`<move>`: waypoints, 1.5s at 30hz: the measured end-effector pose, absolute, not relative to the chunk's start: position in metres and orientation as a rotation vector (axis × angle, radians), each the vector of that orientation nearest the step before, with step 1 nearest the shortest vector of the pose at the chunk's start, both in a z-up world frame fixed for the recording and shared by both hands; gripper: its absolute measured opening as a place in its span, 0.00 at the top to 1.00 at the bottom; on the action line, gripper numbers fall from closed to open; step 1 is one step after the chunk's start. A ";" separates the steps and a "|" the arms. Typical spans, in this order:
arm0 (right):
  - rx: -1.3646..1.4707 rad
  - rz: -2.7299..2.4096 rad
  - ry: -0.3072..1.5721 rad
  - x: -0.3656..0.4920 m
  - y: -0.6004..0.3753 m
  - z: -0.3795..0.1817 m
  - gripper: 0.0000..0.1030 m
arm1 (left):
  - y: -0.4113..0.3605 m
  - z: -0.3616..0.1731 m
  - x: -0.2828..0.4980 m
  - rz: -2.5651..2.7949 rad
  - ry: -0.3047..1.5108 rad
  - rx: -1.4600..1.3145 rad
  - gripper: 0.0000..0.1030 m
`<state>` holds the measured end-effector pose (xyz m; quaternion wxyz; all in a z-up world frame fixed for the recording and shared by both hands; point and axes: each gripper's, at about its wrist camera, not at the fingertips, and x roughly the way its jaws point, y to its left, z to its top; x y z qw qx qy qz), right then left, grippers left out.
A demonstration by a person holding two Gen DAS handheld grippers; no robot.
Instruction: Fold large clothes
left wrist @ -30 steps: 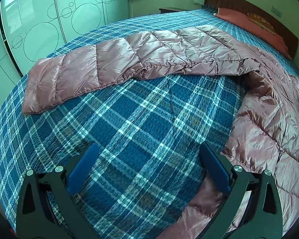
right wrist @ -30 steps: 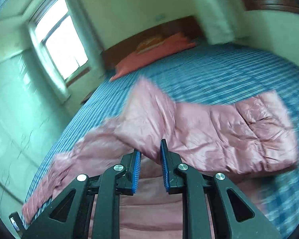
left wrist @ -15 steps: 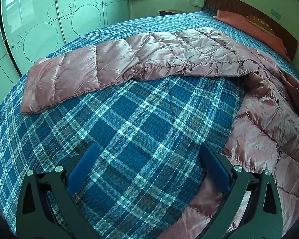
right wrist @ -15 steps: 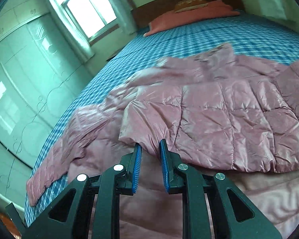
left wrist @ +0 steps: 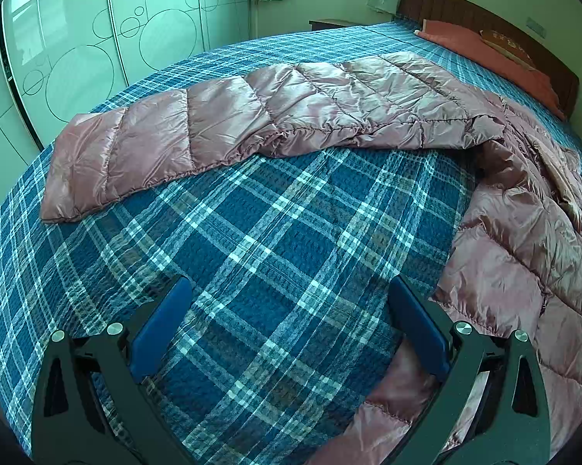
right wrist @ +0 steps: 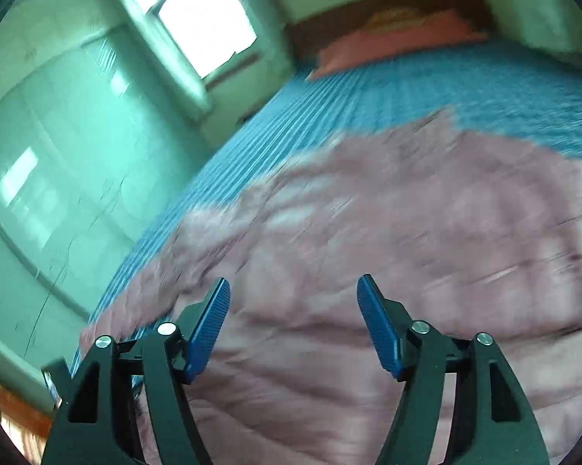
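A: Where is your jacket [left wrist: 368, 112] right now?

B: It lies on the bed [left wrist: 275, 255], on the blue plaid cover. In your left wrist view one quilted sleeve [left wrist: 167, 143] stretches across the upper part of the frame, from the left edge toward the upper right, flat on the cover. The body of the jacket fills the right side of that frame and runs down to the lower right corner.

A: And your left gripper [left wrist: 291, 325]?

B: Your left fingers [left wrist: 163, 333] stand wide apart and released. Only plaid cover shows between them. The right-hand finger sits just beside the jacket's hem at the lower right; I cannot tell whether it touches the fabric.

A: What about your right gripper [right wrist: 292, 325]?

B: Its jaws are opening. In your right wrist view the blue fingers [right wrist: 209, 329] stand well apart in the lower middle of the frame, and the pads press on nothing. The pink jacket [right wrist: 407, 232] spreads below and beyond them, filling the centre and right of that frame, though the picture is blurred and the seams smear.

A: Anything else around you?

B: A red pillow [right wrist: 391, 38] lies against the wooden headboard [right wrist: 368, 4] at the top of the right wrist view. A bright window [right wrist: 201, 15] sits upper left, with pale green wardrobe doors [left wrist: 78, 50] along the left of both views.
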<state>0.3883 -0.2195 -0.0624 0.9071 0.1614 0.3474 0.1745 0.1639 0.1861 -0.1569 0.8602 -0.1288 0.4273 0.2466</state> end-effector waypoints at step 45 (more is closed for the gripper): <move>0.087 -0.105 0.871 0.447 -0.269 -0.146 0.21 | 0.261 -0.133 0.125 0.458 0.720 -0.641 0.05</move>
